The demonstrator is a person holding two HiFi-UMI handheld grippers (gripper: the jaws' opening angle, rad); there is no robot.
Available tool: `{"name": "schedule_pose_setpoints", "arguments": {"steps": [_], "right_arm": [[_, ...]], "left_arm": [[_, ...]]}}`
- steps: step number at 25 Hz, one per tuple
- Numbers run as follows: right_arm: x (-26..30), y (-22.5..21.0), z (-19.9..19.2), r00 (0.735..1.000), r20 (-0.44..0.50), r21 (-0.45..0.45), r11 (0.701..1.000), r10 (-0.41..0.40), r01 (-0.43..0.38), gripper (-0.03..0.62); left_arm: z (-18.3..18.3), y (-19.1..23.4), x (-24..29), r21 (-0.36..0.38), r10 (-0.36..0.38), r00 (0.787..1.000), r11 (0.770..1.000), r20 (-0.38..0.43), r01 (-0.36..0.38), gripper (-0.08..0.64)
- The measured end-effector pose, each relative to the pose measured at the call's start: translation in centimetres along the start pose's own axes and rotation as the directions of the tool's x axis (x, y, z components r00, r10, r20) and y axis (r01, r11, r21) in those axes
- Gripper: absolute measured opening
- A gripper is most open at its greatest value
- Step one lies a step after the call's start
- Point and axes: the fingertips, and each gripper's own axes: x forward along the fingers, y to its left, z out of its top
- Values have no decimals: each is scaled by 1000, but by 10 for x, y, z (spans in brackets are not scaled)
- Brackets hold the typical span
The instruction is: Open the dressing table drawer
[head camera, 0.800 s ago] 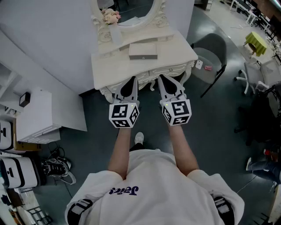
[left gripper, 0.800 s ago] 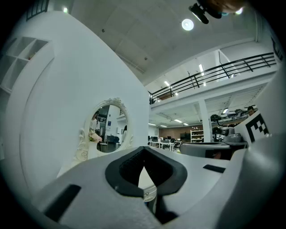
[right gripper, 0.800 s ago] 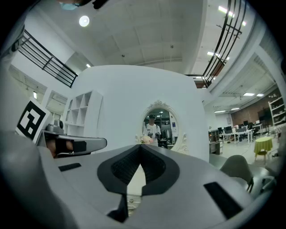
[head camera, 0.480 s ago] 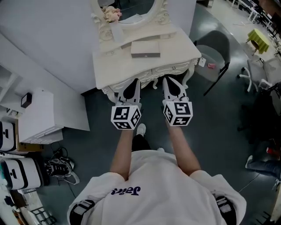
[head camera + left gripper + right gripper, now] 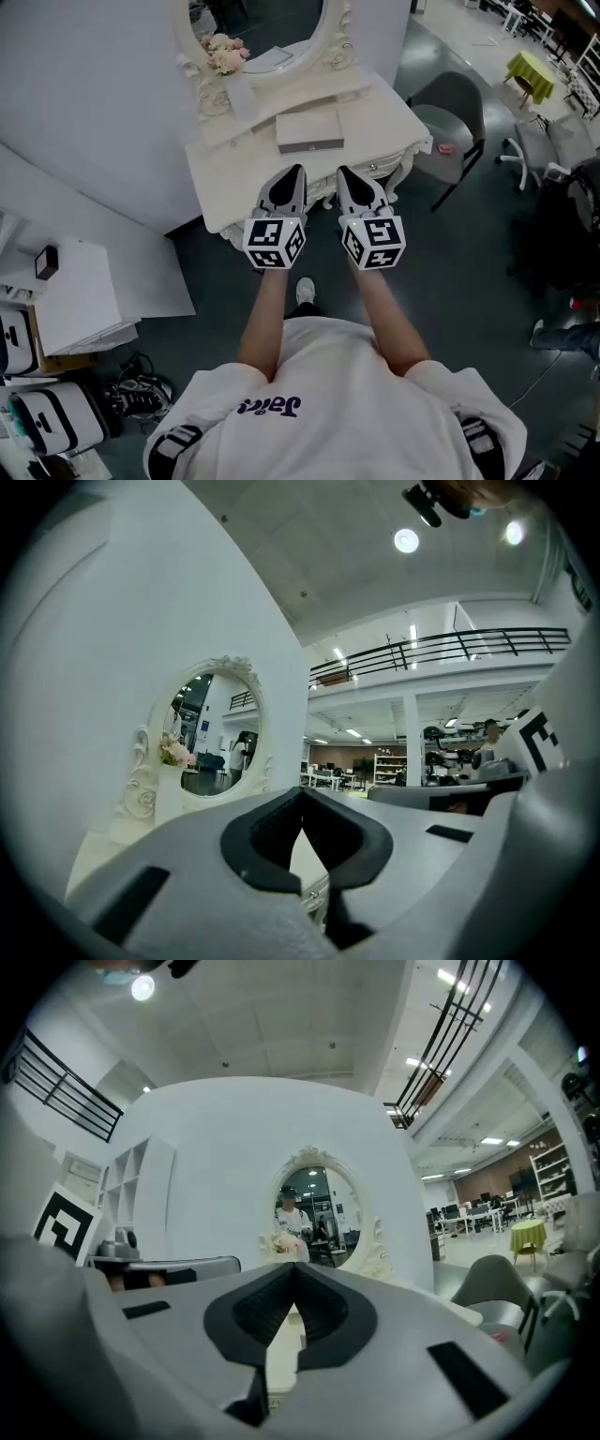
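**A:** So, is the drawer [image 5: 386,167] out at all yet?

**B:** No. Its front sits flush under the near edge of the dressing table [image 5: 234,164], just right of the right gripper, and looks closed. What has changed is the grippers. A moment ago their tips were short of the near edge, level with the drawer fronts. Now both tips lie over the edge of the tabletop in the head view.

**A:** What does that mean for the job?

**B:** I'd say it is still the approach, with no pull begun. The tips seem to be above the drawer front rather than at its knob, so they would likely need to come lower.

**A:** And the jaws?

**B:** The left gripper [image 5: 298,172] has its tips closed together with nothing between them, and its own view [image 5: 302,794] shows only tabletop past the pads. The right gripper [image 5: 342,173] is the same, fully closed and empty [image 5: 295,1269]. Whether either one touches the table, I cannot tell.

**A:** Anything else nearby?

**B:** A flat box [image 5: 309,131] lies on the top just beyond the tips. The oval mirror [image 5: 272,23] and the flowers [image 5: 225,56] are farther back, and a grey chair [image 5: 459,112] stands to the right.
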Motion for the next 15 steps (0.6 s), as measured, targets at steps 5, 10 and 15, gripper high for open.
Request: {"name": "schedule_pose_setpoints", "arguments": {"steps": [5,10,15], "right_arm": [[52,7,-5,999,-5,-13,999,-49,49,9],[92,16,-29,996,-49,-13,997,-72,72,9],[121,1,-71,984,-152,-4,995,-97,97,9]], "left_arm": [[-3,53,27,1,-26,1000,1000,1,26,15],[-23,98,42,16,-51,999,999,-19,51,15],[-57,121,65,-58,-55,996,997,-75,51,15]]}}
